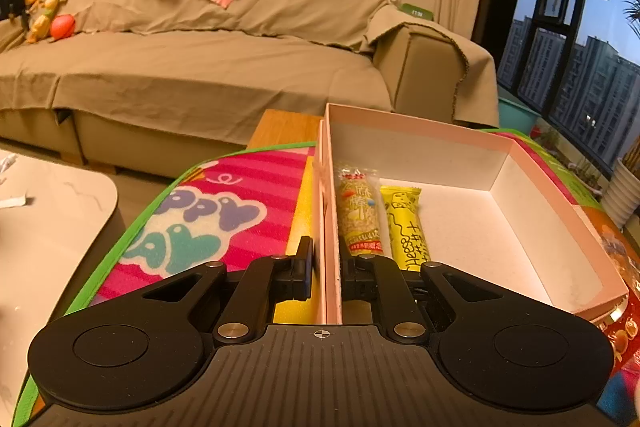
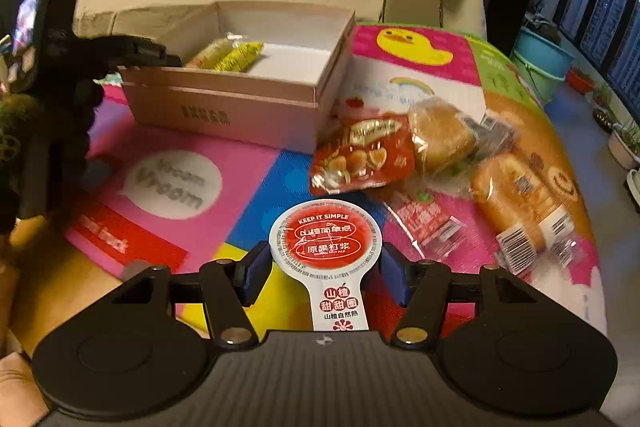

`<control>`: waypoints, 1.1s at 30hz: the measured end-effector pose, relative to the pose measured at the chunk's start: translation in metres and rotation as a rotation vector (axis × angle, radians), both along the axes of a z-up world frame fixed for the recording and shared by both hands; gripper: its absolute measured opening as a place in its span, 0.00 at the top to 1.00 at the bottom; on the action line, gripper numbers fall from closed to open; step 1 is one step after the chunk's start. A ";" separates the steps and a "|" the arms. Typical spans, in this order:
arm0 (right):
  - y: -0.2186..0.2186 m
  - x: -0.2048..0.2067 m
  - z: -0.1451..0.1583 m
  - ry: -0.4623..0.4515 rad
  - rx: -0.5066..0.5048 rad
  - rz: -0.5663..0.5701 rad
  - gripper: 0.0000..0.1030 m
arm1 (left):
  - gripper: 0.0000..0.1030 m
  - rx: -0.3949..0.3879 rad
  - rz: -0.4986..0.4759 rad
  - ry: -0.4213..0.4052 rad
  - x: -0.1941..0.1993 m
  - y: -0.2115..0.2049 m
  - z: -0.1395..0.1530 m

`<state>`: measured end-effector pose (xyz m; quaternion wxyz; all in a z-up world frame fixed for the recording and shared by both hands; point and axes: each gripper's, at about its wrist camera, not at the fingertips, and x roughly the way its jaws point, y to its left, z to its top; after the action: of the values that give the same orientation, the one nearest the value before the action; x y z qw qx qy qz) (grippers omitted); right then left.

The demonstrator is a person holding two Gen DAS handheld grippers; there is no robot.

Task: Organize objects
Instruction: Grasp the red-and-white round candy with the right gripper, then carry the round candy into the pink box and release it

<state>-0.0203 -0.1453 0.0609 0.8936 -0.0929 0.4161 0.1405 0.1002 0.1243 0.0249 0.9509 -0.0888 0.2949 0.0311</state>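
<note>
An open pink box (image 1: 440,131) sits on the colourful mat, and my left gripper (image 1: 326,259) is shut on its near wall. Two snack bars lie in it side by side: a sesame bar (image 1: 358,215) and a yellow cheese bar (image 1: 404,223). In the right wrist view the box (image 2: 224,107) stands at upper left, with the left gripper (image 2: 168,58) on its rim. My right gripper (image 2: 325,267) is shut on a round hawthorn snack cup (image 2: 325,239) with a red and white lid, one blue pad against each side. The cup's white tab points back at the camera.
Loose snacks lie right of the box: a red packet (image 2: 360,155), a wrapped bun (image 2: 440,139), a wrapped bread loaf (image 2: 516,203) and a small red sachet (image 2: 428,223). A covered sofa (image 1: 200,67) stands behind. A pale table (image 1: 48,227) is at left, a teal bucket (image 2: 540,59) at right.
</note>
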 end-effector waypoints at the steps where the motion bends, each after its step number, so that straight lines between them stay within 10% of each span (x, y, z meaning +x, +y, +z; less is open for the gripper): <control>1: 0.000 -0.001 0.007 -0.003 0.008 0.003 0.43 | 0.88 0.000 0.000 0.000 0.000 0.000 0.000; 18: 0.044 0.069 0.151 -0.273 0.173 0.039 0.43 | 0.88 0.000 0.000 0.000 0.000 0.000 0.000; 26: 0.086 0.148 0.122 -0.214 0.227 -0.047 0.42 | 0.88 0.001 -0.003 0.000 0.000 0.000 0.000; 33: 0.077 0.129 0.077 -0.194 0.118 -0.070 0.38 | 0.88 0.007 -0.004 -0.002 -0.001 0.000 0.002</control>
<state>0.1085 -0.0687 0.1382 0.9379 -0.0389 0.3216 0.1240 0.0988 0.1241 0.0271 0.9516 -0.0848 0.2940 0.0301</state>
